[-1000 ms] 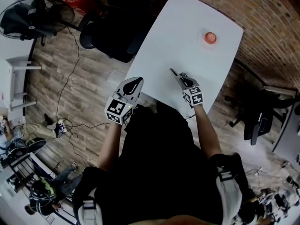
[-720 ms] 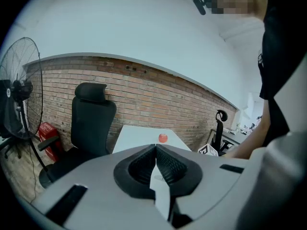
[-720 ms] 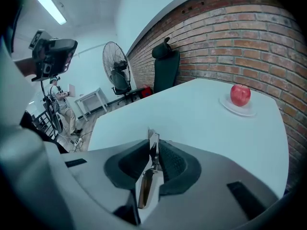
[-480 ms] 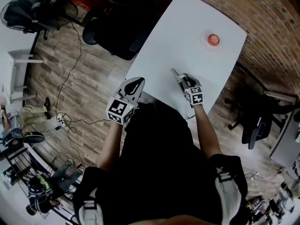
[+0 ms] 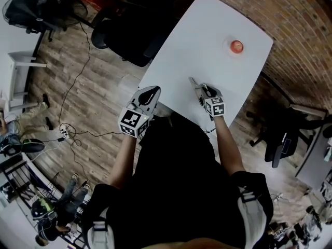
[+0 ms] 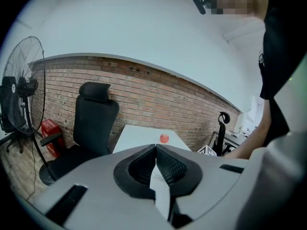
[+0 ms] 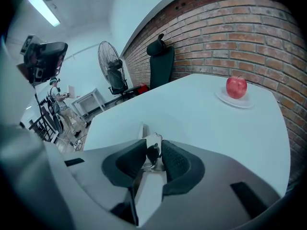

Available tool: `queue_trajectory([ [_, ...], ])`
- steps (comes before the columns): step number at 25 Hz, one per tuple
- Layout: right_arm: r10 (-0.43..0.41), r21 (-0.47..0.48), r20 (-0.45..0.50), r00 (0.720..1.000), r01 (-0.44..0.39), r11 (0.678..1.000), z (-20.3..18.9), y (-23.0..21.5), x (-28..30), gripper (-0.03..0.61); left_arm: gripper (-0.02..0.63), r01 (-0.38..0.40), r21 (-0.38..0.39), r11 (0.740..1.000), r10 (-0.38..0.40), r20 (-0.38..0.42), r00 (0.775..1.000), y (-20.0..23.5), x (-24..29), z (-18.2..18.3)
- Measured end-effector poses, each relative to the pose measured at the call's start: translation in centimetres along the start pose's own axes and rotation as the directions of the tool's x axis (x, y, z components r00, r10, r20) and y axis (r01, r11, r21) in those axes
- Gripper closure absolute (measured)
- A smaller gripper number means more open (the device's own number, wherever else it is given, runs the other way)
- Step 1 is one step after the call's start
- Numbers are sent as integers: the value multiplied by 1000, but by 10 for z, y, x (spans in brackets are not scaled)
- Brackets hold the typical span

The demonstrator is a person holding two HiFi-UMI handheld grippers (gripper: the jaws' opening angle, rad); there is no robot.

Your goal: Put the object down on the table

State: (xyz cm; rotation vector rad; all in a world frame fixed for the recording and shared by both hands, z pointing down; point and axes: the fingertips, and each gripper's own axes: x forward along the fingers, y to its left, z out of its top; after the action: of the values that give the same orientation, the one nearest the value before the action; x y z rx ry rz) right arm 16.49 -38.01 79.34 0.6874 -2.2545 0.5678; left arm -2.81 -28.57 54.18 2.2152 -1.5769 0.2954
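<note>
My right gripper (image 5: 200,89) is shut on a small shiny metal utensil (image 5: 192,81) whose thin end sticks out ahead of the jaws, low over the near part of the white table (image 5: 197,40). In the right gripper view the utensil (image 7: 151,147) sits clamped between the dark pads of the right gripper (image 7: 154,152), its tip close above the table (image 7: 192,104). The left gripper (image 5: 151,91) hangs at the table's near left edge. Its jaws in the left gripper view (image 6: 155,152) are shut with nothing between them.
A red apple (image 5: 236,46) rests on a small plate (image 7: 235,100) at the far right of the table. A black office chair (image 5: 124,40) stands at the table's left side, a floor fan (image 5: 41,12) and cables beyond it. A brick wall (image 7: 230,37) runs behind the table.
The head view has shifted slightly. Both grippers keep their places and the right one still holds the utensil.
</note>
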Motion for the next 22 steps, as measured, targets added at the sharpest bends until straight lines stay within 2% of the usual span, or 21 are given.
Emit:
queue_trajectory([
  [5, -12, -13, 4, 1000, 12, 1000, 2, 0, -1, 477, 594, 9, -2, 1000, -9, 10, 1000, -5, 4, 2],
  [9, 1, 61, 15, 1000, -2, 998, 0, -4, -4, 474, 594, 18, 2, 1000, -18, 10, 1000, -8, 7, 1],
  [15, -20, 101, 50, 999, 15, 995, 2, -10, -19, 479, 594, 44, -2, 999, -44, 6, 999, -11, 12, 1],
  [22, -46, 100, 111, 993, 35, 994, 13, -9, -45, 512, 594, 104, 17, 994, -104, -2, 995, -15, 24, 10],
])
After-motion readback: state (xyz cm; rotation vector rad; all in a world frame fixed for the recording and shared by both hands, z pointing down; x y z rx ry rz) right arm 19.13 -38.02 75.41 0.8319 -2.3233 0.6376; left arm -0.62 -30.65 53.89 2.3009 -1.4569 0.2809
